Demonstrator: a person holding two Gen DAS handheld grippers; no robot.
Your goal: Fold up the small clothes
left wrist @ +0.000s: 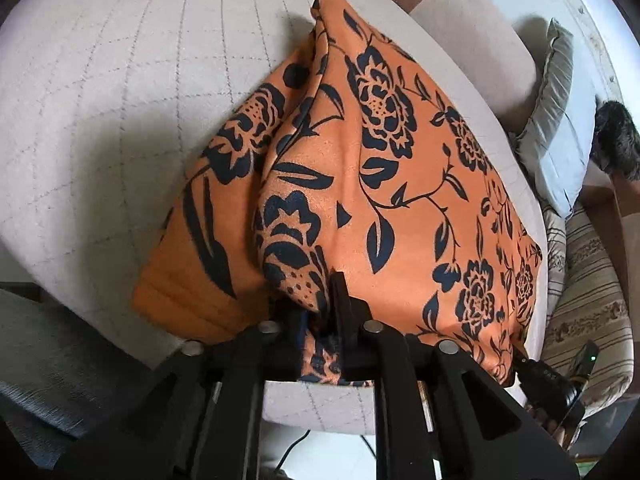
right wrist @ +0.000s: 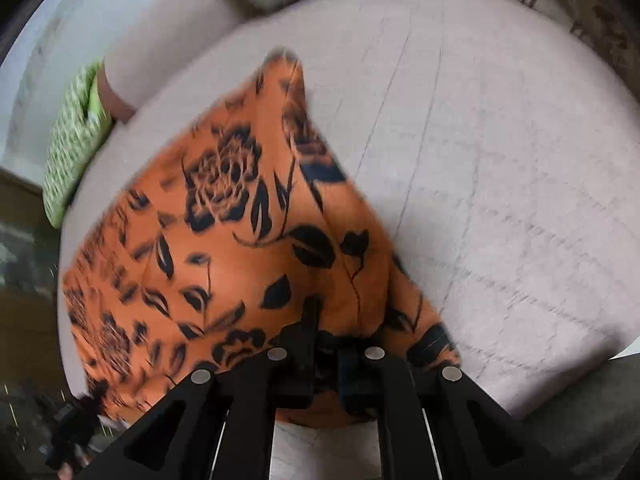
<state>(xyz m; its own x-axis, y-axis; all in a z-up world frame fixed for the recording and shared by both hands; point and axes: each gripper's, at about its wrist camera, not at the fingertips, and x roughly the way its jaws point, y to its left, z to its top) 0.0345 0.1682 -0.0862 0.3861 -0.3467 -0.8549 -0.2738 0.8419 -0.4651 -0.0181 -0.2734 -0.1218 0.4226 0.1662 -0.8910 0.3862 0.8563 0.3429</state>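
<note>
Left wrist: both tongs (left wrist: 320, 312) (right wrist: 324, 344) pinch orange floral cloth (left wrist: 400, 200) near grey cushion (left wrist: 556, 120).

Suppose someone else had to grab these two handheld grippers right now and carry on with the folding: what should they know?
Left gripper: shut on the near edge of the orange floral garment.
Right gripper: shut on the same garment's edge further along; that view is blurred.
The garment is lifted at the near edge and tented; its far end rests on the quilted beige cushion.
Done: both edges are gripped and raised.
Left: probably carry the held edge across to the far end, lay it flat, release. A green patterned cloth lies beyond the cushion's edge.
</note>
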